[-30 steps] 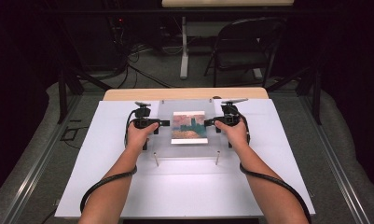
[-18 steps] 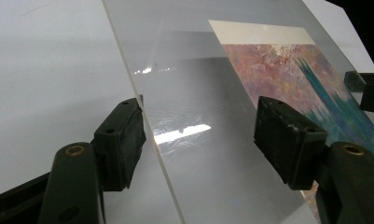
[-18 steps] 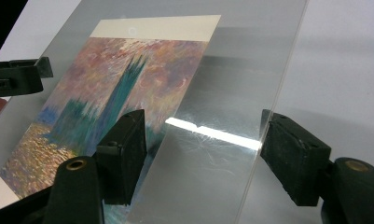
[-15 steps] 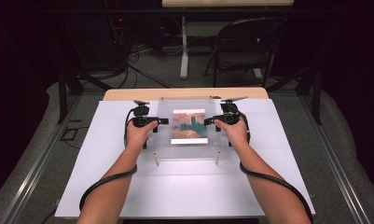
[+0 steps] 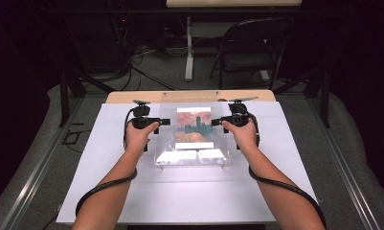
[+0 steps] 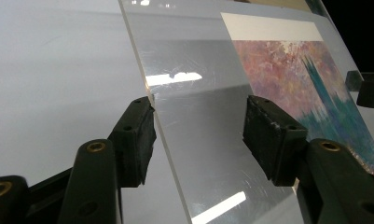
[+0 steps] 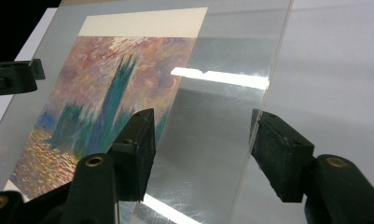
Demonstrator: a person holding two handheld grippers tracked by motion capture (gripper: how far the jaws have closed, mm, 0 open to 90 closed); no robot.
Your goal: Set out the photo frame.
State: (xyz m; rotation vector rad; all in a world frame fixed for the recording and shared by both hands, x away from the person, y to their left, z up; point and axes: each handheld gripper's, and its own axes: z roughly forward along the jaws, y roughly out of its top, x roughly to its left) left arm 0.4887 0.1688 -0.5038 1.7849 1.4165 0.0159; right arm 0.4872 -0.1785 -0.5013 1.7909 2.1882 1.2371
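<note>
The clear acrylic sheet with the painted print behind it tilts up off the white table, its near edge low and its far edge raised, and the 2 grippers flank it, the left gripper at its left edge and the right gripper at its right edge. In the left gripper view the sheet's edge runs between the 2 jaws, brushing the left pad while the right pad stands apart over the pane. In the right gripper view the edge sits just beside the right pad with the left pad clear; both pairs of jaws have just been closing, yet neither is clamped on the sheet.
</note>
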